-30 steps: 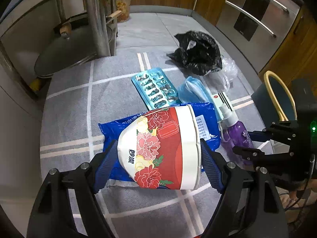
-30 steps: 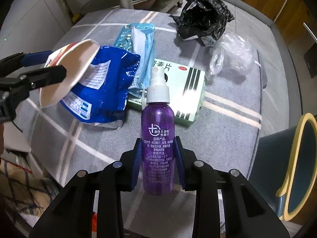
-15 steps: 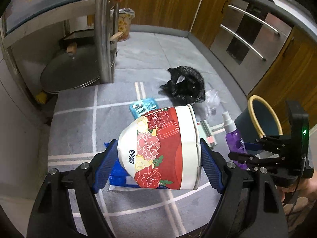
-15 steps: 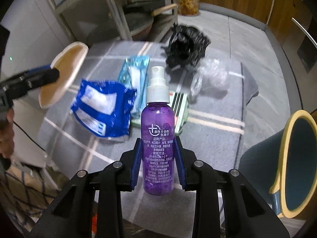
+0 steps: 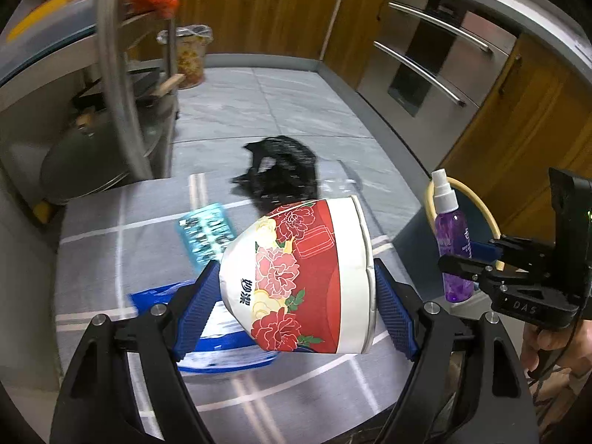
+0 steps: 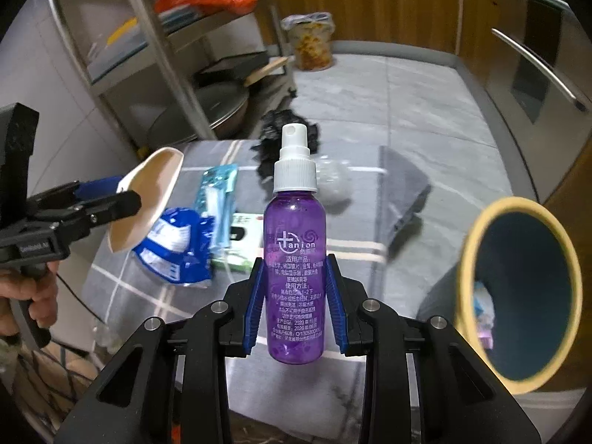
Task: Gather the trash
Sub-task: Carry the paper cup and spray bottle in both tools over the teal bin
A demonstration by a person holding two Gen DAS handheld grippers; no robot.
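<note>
You've got the paper bowl [image 5: 307,281] clamped sideways in your left gripper [image 5: 296,307] and the purple spray bottle [image 6: 295,248] pinched upright in your right gripper [image 6: 295,309], both aloft near the yellow-rimmed bin [image 6: 518,288], neither dropped in yet. Blue packet [image 6: 174,251], blister pack [image 5: 205,235], black bag [image 5: 281,174] and box [image 6: 242,227] wait on the grey checked mat [image 5: 92,259] on the kitchen floor, steel rack and wooden cabinets around you.

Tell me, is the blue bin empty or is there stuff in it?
Not empty. The right wrist view looks into the blue bin and shows some pale and pinkish scraps at the bottom; what they are is unclear.
</note>
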